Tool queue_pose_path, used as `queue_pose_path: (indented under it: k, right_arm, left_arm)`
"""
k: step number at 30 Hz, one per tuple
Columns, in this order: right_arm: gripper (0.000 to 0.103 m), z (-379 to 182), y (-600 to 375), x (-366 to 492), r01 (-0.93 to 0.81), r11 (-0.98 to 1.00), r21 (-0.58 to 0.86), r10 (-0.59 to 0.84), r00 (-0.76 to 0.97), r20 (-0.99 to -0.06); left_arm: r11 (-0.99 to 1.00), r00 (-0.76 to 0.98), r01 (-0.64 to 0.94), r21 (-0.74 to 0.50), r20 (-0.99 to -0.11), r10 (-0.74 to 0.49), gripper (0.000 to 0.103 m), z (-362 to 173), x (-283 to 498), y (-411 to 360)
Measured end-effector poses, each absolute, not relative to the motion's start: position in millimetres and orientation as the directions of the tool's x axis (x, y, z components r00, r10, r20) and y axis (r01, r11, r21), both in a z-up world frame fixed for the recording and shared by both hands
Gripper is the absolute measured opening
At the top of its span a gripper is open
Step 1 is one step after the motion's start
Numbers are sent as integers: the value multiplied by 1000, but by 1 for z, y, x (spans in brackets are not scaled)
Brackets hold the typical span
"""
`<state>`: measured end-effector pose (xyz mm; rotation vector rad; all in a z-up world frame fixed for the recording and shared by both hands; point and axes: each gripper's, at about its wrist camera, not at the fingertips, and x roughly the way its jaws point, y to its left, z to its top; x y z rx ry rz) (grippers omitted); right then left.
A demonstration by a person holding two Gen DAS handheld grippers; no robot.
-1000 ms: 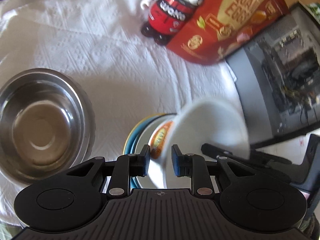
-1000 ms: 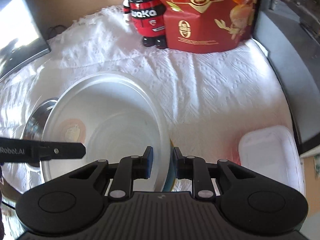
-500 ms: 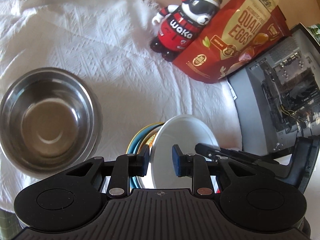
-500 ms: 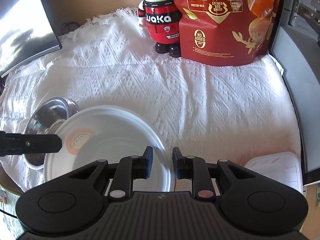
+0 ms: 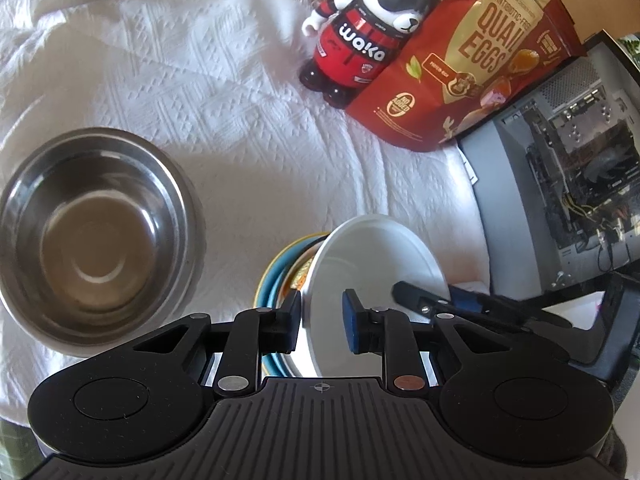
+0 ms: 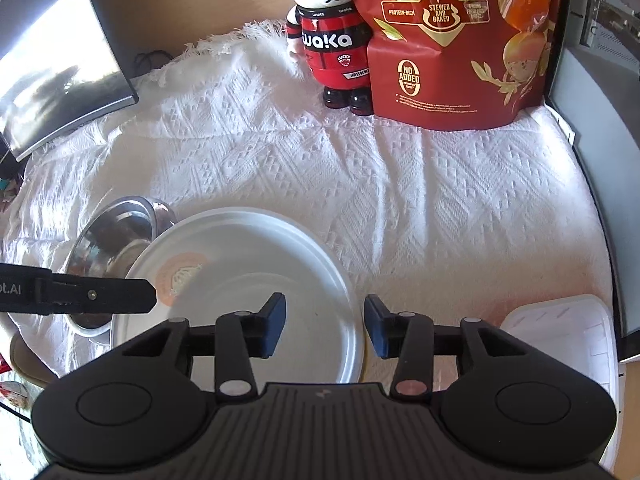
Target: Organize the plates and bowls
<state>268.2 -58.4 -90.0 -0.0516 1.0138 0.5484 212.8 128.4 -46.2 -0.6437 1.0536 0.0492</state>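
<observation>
A white woven cloth [image 6: 420, 208] with a raised diamond texture and a fringed edge is seen under everything. The steel bowl [image 5: 92, 228] is polished metal, glossy and mirror-like inside. The white bowl [image 6: 248, 280] is smooth and faintly shiny, apparently plastic or melamine, with a printed orange mark. Beneath it, glazed blue and yellow rims [image 5: 276, 276] are shown. The snack bag [image 6: 460, 40] is glossy printed foil; the panda figure [image 5: 364, 40] is shiny moulded plastic. The lidded box [image 6: 560, 328] is translucent matt plastic. The gripper bodies are matt ribbed black plastic.
</observation>
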Motion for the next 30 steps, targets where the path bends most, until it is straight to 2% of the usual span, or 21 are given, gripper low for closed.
queue_pose_path:
  k: [4,9,17,20,27,30]
  right_arm:
    - [44,-85,-60,261,-470,871,145,388,476,-789]
    - [51,-80,-66,255,-459,881,111,374,537,-756]
    - [51,-81,-73,264,-459,862,213,433,452,-780]
    - [51,-79,-69,262,-482,852,206,440,443,-781]
    - [52,-82,-66,261,-504,842,193,433,419,-798]
    - [54,-91,-65,262,-495,852,171,402,410,-819]
  left_arm:
    - [842,525,-310,-442,-817,-236,24,-41,208,126]
    - [853,518,-283,-439,-818,-249,24,-41,203,126]
    - [830,512,-322,-455,-822,-251,25,-48,192,135]
    - [808,516,-342,-480,-814,-265,25,-51,188,139]
    - [809,492,-390,-441,-842,-222,25,-67,185,134]
    - [802,477,-407,-436,-851,-221,34,-78,185,133]
